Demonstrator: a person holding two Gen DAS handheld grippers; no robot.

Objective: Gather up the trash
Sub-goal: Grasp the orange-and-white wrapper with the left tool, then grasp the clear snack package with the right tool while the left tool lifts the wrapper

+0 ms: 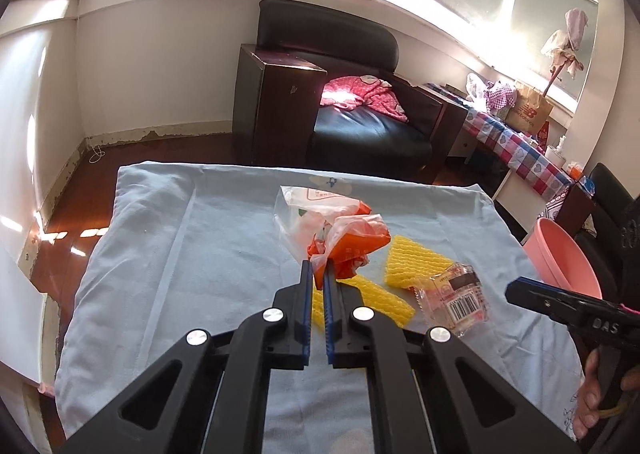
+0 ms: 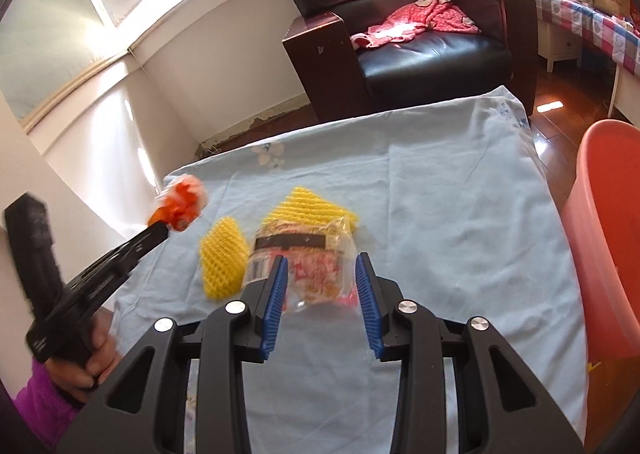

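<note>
— Which claw has hold of something?

— The left gripper (image 1: 317,270). Its blue pads are pressed nearly together, pinching the crumpled orange and clear plastic wrapper (image 1: 344,242). From the right wrist view that bundle (image 2: 182,204) hangs off the gripper's tip, lifted clear of the blue cloth (image 1: 224,238) and out past its left edge.

— And the other one?

— The right gripper (image 2: 322,278) is spread. The clear plastic package (image 2: 308,254) with the dark band and barcode lies on the cloth between its fingers, but I can't see the pads pressing on it; there's a gap on each side.

— Where's the rest of the rubbish?

— Take the clear package as the mark. Just behind it, touching, is a yellow foam net (image 2: 308,202). Just to its left lies a second yellow foam net (image 2: 224,254), also touching or nearly so. All three sit on the cloth.

— Any bin?

— A pink bucket (image 2: 608,238) stands off the cloth, well to the right of the package, below the table's edge.

— Who's holding these things?

— A person. A hand (image 2: 96,358) in a purple sleeve (image 2: 44,410) grips the left gripper's handle, to the left of the package.

— And beyond?

— A black armchair (image 2: 404,42) with a pink garment (image 2: 420,22) on its seat, well behind the package.
</note>
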